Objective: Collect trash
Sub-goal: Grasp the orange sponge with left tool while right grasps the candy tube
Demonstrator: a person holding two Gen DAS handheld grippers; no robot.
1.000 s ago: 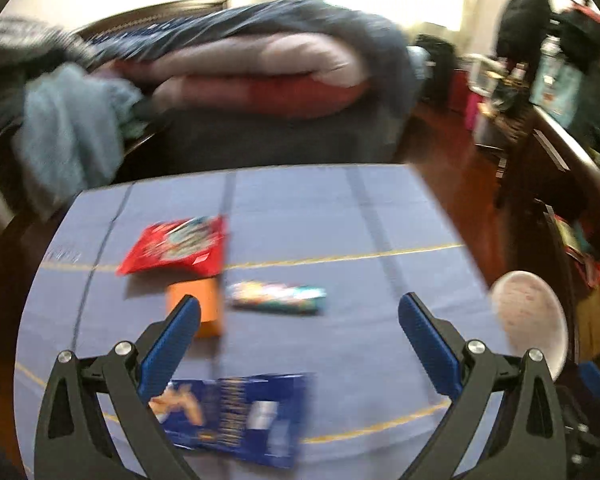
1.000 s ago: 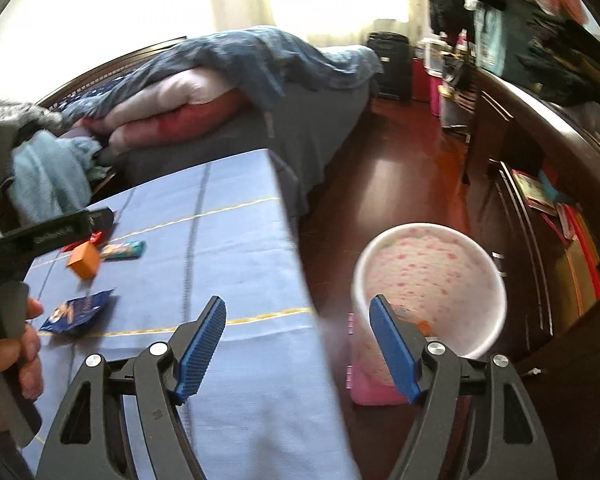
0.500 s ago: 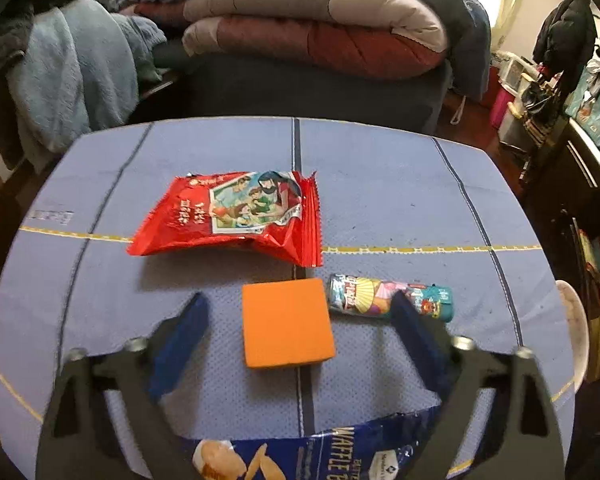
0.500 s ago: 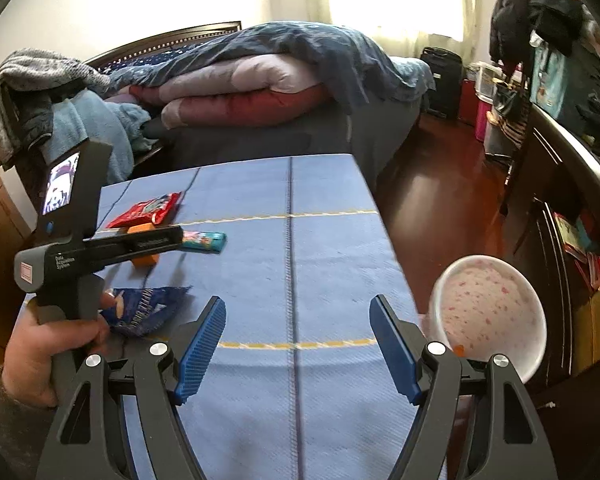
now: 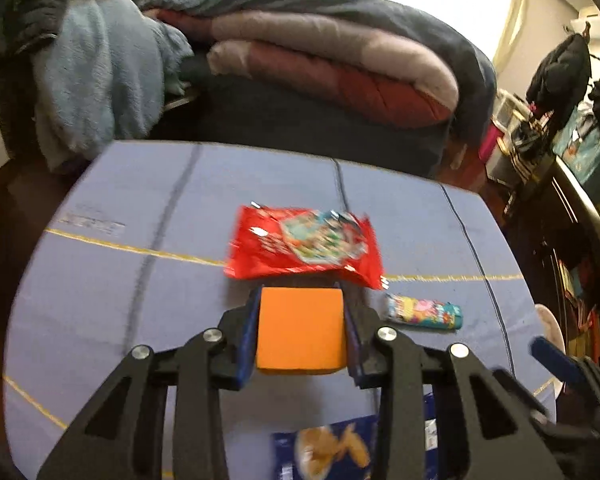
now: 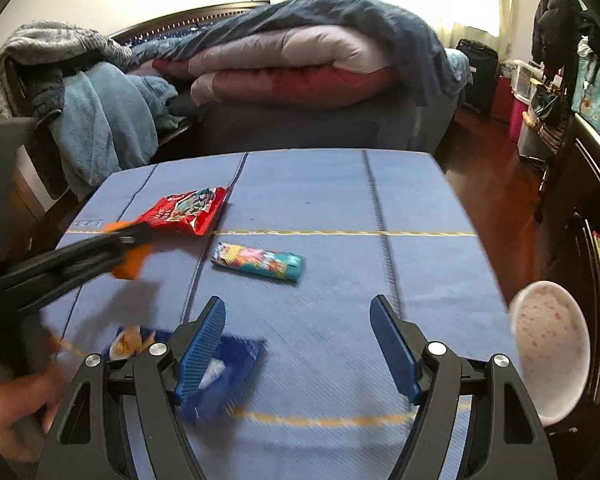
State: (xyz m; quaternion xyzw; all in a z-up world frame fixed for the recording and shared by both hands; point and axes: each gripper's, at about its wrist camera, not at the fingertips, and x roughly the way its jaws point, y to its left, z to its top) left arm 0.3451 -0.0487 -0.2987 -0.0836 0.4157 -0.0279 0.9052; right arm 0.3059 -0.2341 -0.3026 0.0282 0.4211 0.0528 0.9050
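An orange block (image 5: 300,328) sits between the blue pads of my left gripper (image 5: 300,294), whose jaws are closing and touch both its sides. Just beyond it lies a red snack bag (image 5: 304,244), and to its right a teal candy tube wrapper (image 5: 424,312). A blue waffle bag (image 6: 228,364) lies under the left finger of my right gripper (image 6: 298,304). That gripper's jaws are opening, with nothing between them, and they hover over the blue tablecloth (image 6: 380,200). In the right wrist view the left gripper (image 6: 136,240) reaches in from the left, held by a hand.
A white bin with pink speckles (image 6: 548,344) stands on the floor off the table's right edge. A bed piled with folded quilts (image 6: 292,68) runs behind the table. A dark cabinet (image 6: 596,184) and bags line the right wall.
The left gripper moved forward over the blue bag and its jaws narrowed onto the orange block. The right gripper swung left from over the bin to over the table.
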